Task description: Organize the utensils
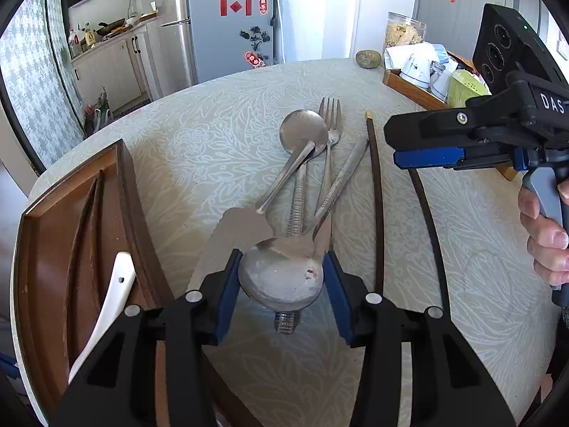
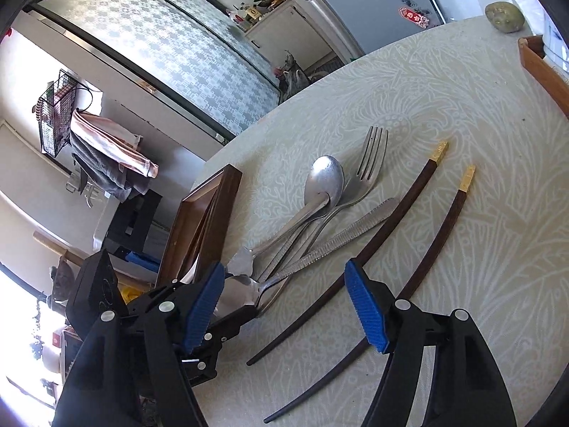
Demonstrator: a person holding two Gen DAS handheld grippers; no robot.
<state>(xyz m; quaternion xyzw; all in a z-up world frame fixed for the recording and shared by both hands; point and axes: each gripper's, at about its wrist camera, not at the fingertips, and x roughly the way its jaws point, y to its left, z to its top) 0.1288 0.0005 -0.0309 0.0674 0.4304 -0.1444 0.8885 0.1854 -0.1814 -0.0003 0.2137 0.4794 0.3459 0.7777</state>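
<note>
Nearest, the left gripper [image 1: 281, 281] has its blue pads against both sides of a metal spoon bowl [image 1: 281, 277], gripping it; the right gripper [image 2: 284, 306] hangs wide apart, holding nothing, above two dark chopsticks [image 2: 359, 252]. Mid-table lies a pile of two spoons, one fork [image 1: 330, 121], one knife [image 1: 245, 224]. Left, the wooden tray [image 1: 124, 185] holds two chopsticks and one white spoon [image 1: 110, 299].
</note>
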